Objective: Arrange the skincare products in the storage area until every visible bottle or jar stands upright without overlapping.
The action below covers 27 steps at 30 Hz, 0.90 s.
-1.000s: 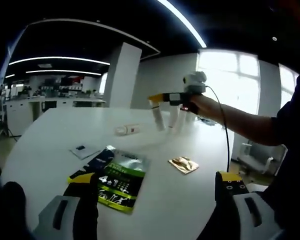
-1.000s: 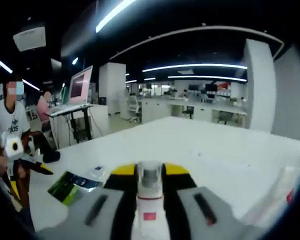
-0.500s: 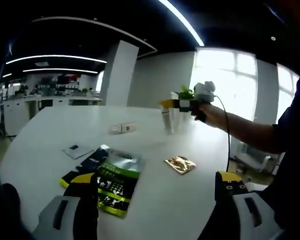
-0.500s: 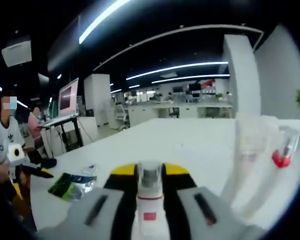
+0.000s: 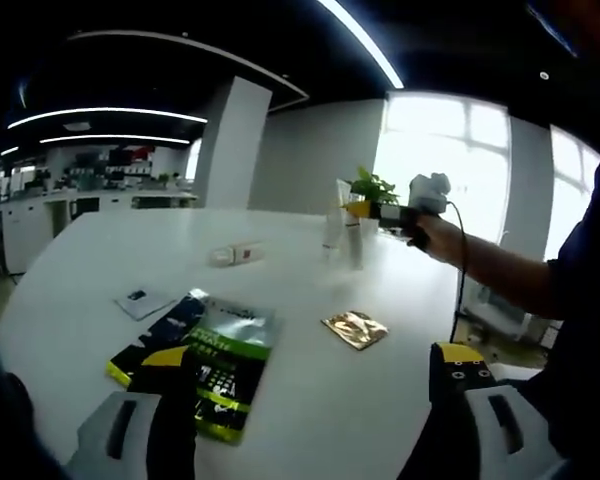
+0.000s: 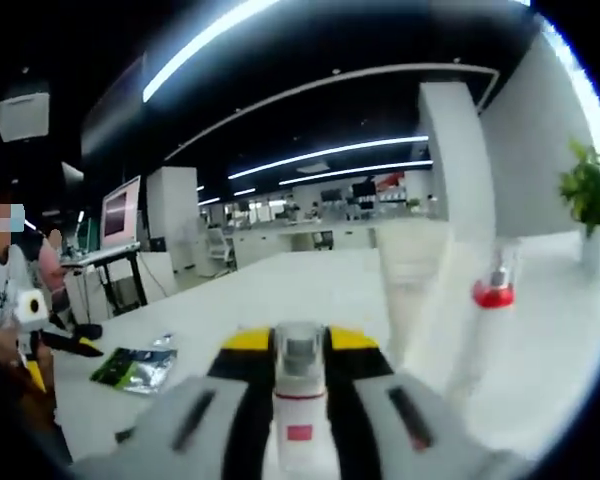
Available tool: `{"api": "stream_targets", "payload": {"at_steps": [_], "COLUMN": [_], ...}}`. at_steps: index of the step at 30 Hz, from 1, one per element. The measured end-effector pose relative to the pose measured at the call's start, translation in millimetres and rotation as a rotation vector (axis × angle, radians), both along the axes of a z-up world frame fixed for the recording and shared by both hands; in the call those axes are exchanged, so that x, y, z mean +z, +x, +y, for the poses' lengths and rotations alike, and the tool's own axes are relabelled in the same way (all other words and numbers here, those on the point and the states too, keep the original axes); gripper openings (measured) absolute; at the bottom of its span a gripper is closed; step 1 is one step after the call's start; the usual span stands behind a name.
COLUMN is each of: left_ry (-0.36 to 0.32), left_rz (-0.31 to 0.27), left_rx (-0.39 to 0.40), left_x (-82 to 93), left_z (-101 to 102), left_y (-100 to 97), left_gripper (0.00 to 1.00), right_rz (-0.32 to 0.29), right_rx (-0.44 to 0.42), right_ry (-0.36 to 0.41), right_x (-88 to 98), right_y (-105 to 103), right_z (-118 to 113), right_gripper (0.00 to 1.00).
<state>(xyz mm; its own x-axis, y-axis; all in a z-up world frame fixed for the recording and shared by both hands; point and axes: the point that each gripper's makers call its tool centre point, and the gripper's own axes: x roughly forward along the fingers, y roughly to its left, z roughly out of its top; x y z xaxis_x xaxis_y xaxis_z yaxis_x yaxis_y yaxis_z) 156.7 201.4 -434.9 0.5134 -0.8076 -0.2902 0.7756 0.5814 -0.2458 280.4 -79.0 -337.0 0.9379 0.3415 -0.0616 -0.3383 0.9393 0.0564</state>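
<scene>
My right gripper (image 6: pixel 300 345) is shut on a small white bottle (image 6: pixel 299 398) with a pink label, held upright between the yellow-tipped jaws. Just beyond it stand a translucent white tube (image 6: pixel 412 285) and a slim tube with a red part (image 6: pixel 488 312). In the left gripper view the right gripper (image 5: pixel 366 209) hovers beside those standing tubes (image 5: pixel 352 240) at the far side of the white table (image 5: pixel 100 260). A white bottle (image 5: pixel 232 254) lies on its side further left. My left gripper (image 5: pixel 315 362) is open and empty over the table's near edge.
A green and black pouch (image 5: pixel 208 352), a gold sachet (image 5: pixel 355 328) and a small card (image 5: pixel 140 299) lie flat on the near table. A potted plant (image 6: pixel 590 195) stands behind the tubes. A person (image 6: pixel 2 285) is at the table's left.
The right gripper has carried the small bottle to the right, up to the standing tubes, which now loom closer in its view. The left gripper has stayed open and hardly moved.
</scene>
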Motion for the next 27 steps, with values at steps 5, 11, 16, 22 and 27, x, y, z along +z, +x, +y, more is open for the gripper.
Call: {"api": "stream_targets", "payload": {"at_steps": [5,11,16,22,27], "left_ry": [0.005,0.004,0.005,0.01,0.013], "left_rz": [0.002,0.005,0.008,0.007,0.007], "left_rx": [-0.014,-0.029,-0.033,-0.035,-0.03], "left_x": [0.5,0.5,-0.8,-0.3,-0.3], "left_z": [-4,-10,-10,-8,-5], "left_y": [-0.2,-2.9,-3.8,-3.4,-3.6], "left_gripper": [0.99,0.98,0.98,0.98,0.98], "right_rz": [-0.022,-0.019,-0.048,-0.121,-0.158], "right_rx": [-0.056,-0.126,-0.221,-0.344,-0.404], "right_ry": [-0.017,-0.025,-0.046,-0.022,0.015], "right_x": [2.9,-6.4,-6.1,0.0,-1.7], "right_y": [-10,-20,-23,-20,-15], "right_z": [-24,-52,-82,-111,-124], "right_gripper": [0.16,0.16,0.16,0.16,0.17]}}
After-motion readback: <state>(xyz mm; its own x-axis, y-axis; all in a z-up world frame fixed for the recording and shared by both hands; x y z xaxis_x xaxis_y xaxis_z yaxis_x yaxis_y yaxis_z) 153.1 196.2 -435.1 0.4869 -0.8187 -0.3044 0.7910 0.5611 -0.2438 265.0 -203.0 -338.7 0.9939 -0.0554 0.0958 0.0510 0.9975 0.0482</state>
